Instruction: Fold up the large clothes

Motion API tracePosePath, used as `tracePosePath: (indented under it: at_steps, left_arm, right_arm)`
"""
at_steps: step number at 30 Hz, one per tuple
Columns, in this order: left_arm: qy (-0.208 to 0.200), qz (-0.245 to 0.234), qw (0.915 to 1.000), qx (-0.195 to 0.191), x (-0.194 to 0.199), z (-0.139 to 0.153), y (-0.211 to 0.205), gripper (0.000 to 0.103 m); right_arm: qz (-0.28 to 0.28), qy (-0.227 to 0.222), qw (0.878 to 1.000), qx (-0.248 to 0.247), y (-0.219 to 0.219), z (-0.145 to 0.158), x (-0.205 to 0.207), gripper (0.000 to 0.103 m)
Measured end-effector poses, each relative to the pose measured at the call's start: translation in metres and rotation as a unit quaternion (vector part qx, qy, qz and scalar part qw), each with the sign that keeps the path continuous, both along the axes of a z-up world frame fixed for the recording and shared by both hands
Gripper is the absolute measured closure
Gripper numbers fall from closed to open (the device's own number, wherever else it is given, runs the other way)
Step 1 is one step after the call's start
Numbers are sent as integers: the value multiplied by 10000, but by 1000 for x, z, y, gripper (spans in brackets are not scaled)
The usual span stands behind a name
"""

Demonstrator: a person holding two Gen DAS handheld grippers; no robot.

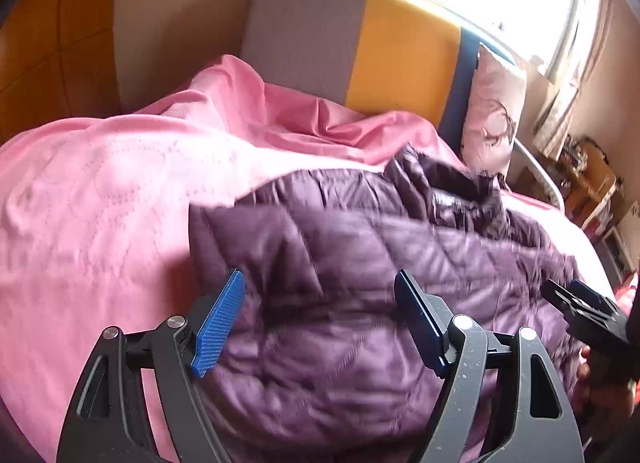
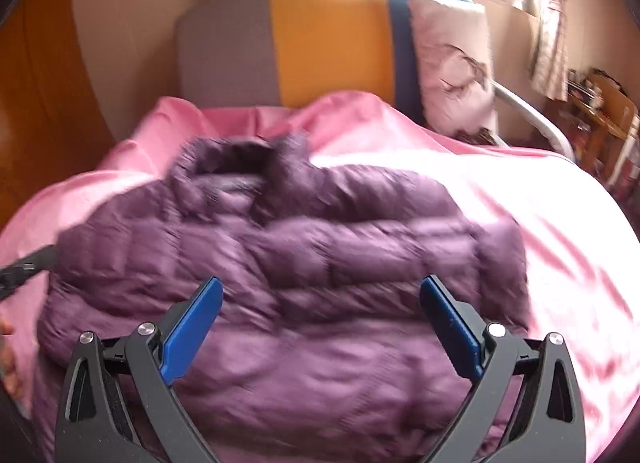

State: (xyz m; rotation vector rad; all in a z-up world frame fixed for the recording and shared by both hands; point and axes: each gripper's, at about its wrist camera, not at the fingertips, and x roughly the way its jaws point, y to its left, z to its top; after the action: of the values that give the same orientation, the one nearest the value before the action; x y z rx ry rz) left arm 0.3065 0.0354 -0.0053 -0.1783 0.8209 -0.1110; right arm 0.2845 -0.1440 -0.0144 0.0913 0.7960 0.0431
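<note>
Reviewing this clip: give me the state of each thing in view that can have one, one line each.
Purple puffer jacket: lying on the bed, bunched, collar toward the headboard, in neither gripper.
Left gripper: open, over the jacket, nothing between its pads.
Right gripper: wide open, over the jacket, empty.
Pink bedspread: spread over the bed, rumpled near the headboard.
Pillow: propped upright against the headboard.
Curtains: drawn aside, window bright.

Purple puffer jacket (image 1: 380, 283) sprawled on the pink bedspread (image 1: 100, 203). Left gripper (image 1: 320, 295) hangs over it, jaws apart, nothing pinched. Right gripper (image 1: 576, 299) pokes in at 3 o'clock, pillow (image 1: 494, 115) around 1.
</note>
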Motion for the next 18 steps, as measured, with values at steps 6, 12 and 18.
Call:
tracePosePath:
  at_steps: [6,12,18]
  left_arm:
    - [470,207,9987,16,33,-27,4,27]
    - [455,200,9987,139,36,-54,3,26]
    - [509,268,9977,359,28,-40,-1,26]
  right_arm:
    - [121,339,9987,-363,32,-26,40,4]
    - [187,500,9977,-416,37,-60,50,3]
    - [182,440,9985,-269,22,-35,30,3]
